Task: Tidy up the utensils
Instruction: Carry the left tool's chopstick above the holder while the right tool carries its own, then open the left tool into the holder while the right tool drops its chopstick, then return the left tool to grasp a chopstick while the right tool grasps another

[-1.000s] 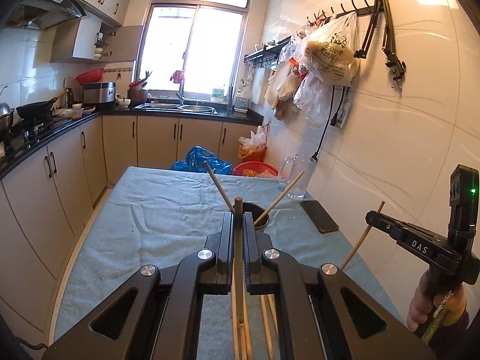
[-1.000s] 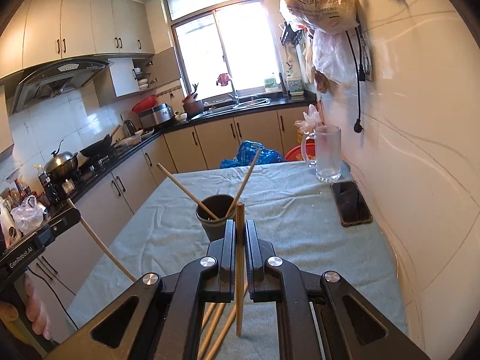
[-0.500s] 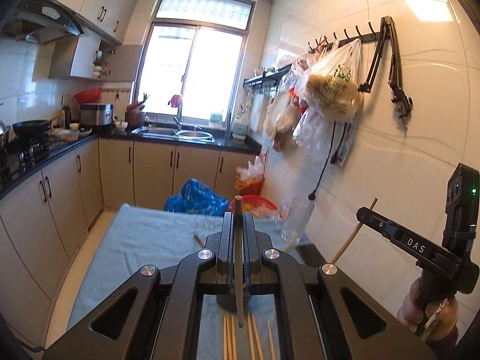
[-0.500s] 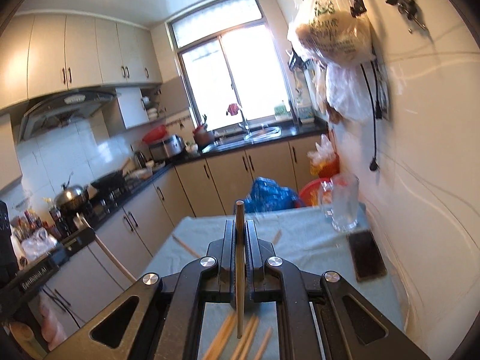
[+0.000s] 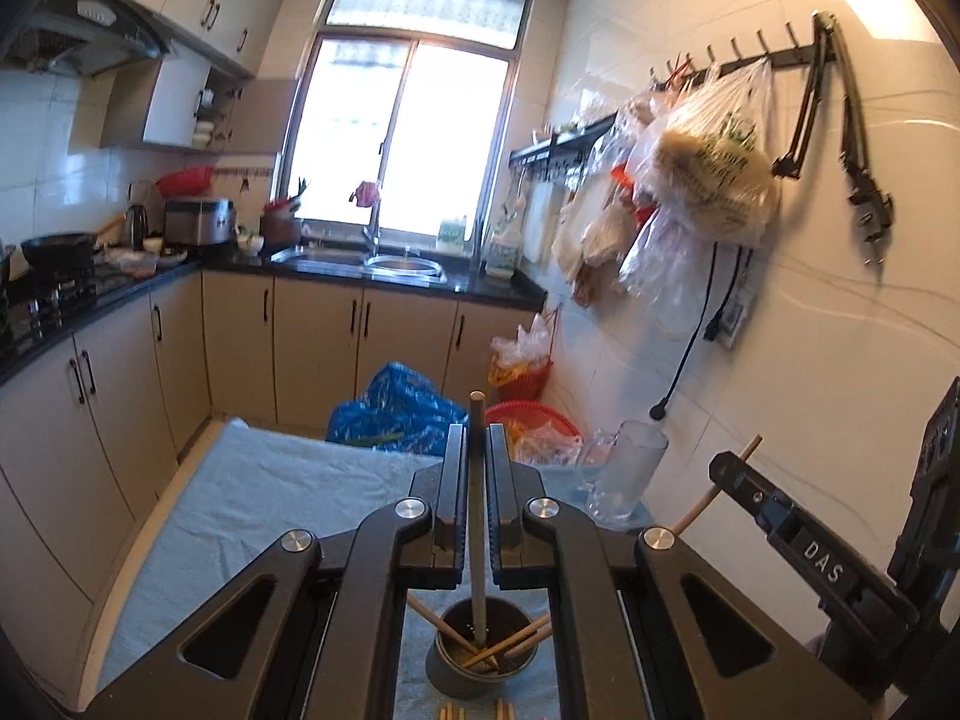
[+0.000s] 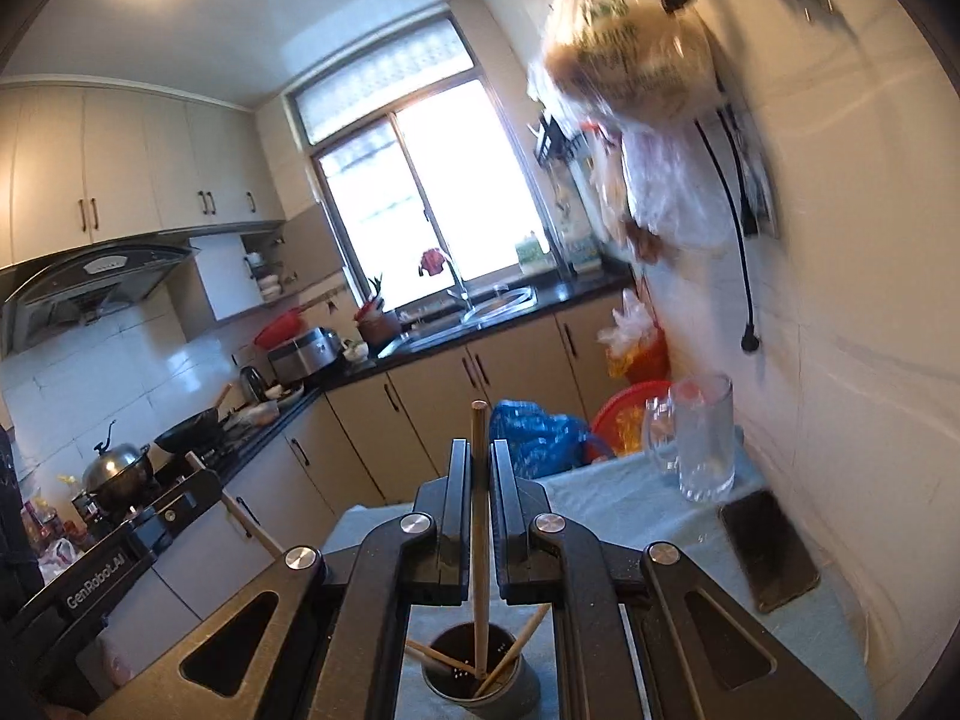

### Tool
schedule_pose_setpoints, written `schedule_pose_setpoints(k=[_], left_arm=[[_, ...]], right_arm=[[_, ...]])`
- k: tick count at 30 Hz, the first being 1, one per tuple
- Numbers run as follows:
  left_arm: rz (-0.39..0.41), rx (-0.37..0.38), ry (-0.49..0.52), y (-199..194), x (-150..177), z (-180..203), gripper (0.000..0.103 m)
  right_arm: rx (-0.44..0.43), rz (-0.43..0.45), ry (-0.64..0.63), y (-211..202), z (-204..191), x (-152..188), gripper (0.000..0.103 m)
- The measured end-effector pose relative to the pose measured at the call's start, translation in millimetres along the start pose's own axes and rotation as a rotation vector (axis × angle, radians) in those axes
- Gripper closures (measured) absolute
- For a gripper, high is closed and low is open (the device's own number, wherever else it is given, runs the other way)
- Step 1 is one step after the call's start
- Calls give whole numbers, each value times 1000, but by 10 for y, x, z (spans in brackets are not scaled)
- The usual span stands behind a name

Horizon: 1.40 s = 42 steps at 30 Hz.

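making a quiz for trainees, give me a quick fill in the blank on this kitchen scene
1. Each tool, left and right, is shut on a single ____.
2. Below both tools stands a dark holder that already contains ____ chopsticks.
3. The glass mug by the wall is ____ inside.
4. A dark phone lies flat on the ____.

Answers: chopstick; two; empty; table

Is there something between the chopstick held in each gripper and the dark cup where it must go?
Nothing visible blocks them. The left gripper's chopstick and the right gripper's chopstick both hang over the open cup. Only chopsticks already inside lean across its mouth.
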<state>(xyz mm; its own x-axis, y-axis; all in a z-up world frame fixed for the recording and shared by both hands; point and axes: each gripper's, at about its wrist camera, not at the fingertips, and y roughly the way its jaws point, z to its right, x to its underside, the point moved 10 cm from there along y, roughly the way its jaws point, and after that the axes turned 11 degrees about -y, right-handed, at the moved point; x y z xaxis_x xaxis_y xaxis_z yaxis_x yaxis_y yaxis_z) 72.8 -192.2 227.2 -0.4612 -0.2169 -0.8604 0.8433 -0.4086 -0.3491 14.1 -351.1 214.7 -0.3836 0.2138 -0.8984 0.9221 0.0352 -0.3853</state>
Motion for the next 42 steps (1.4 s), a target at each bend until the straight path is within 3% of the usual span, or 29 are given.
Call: schedule_pose_setpoints(k=[6, 12, 17, 27, 31, 38, 42], left_arm=[[-65, -35, -8, 267, 227, -147, 98], [-56, -37, -7, 186, 229, -195, 97], [-49, -23, -17, 7, 224, -200, 73], [-16, -19, -38, -578, 224, -376, 65], [-8, -19, -42, -844, 279, -478, 60], [-28, -61, 17, -1135, 727, -723, 47], [-126, -80, 48, -1023, 1166, -874, 47]], right_arm=[[5, -78, -14, 228, 80, 258, 97], [10, -106, -31, 292, 100, 346, 95], [21, -97, -35, 243, 116, 305, 73], [52, -62, -50, -163, 154, 178, 62], [65, -76, -67, -380, 148, 214, 51], [69, -211, -155, -566, 145, 700, 39], [70, -343, -187, -491, 237, 1212, 39]])
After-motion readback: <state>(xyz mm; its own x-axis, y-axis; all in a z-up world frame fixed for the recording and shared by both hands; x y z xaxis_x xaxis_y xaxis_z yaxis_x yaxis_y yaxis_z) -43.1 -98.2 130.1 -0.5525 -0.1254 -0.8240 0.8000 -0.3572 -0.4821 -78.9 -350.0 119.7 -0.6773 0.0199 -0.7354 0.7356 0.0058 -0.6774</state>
